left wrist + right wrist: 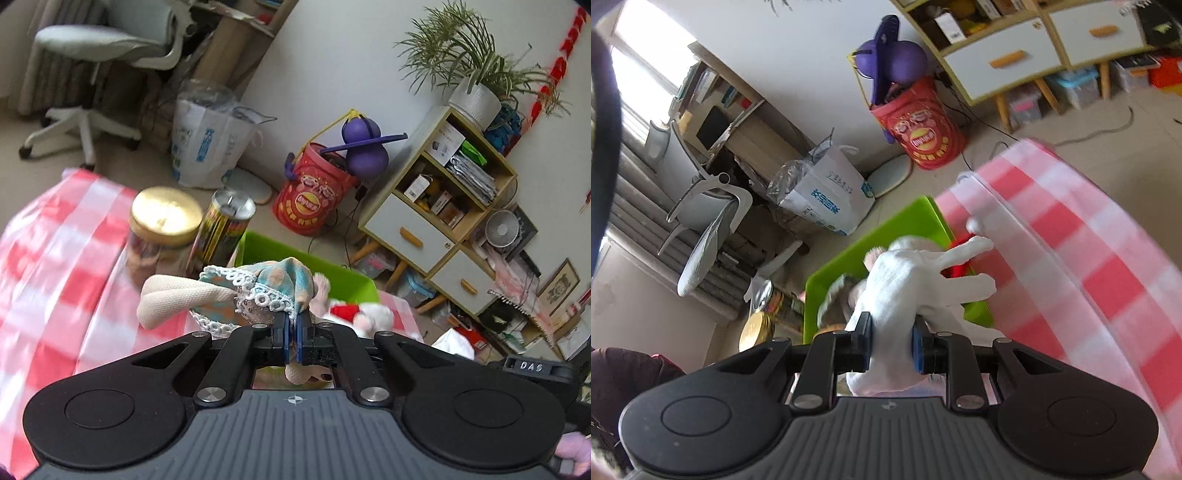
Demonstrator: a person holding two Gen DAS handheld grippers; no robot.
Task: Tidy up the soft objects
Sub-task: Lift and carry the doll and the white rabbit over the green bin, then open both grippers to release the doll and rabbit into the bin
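My left gripper [294, 334] is shut on a cloth doll [236, 291] with cream limbs and a teal, lace-trimmed dress, held above the red-and-white checked tablecloth [59, 258]. My right gripper [891, 341] is shut on a white glove [908, 284] whose fingers point toward the checked cloth [1089, 266]. A lime green bin [332, 273] stands just beyond the doll; in the right wrist view the green bin [886, 240] lies under the glove. A red-and-white plush toy [365, 314] lies beside the bin, blurred.
A gold-lidded jar [162, 229] and a patterned can [225, 225] stand on the table left of the bin. On the floor beyond are a red bucket [314, 199], a white bag [210, 147], an office chair [96, 66] and a drawer cabinet [436, 206].
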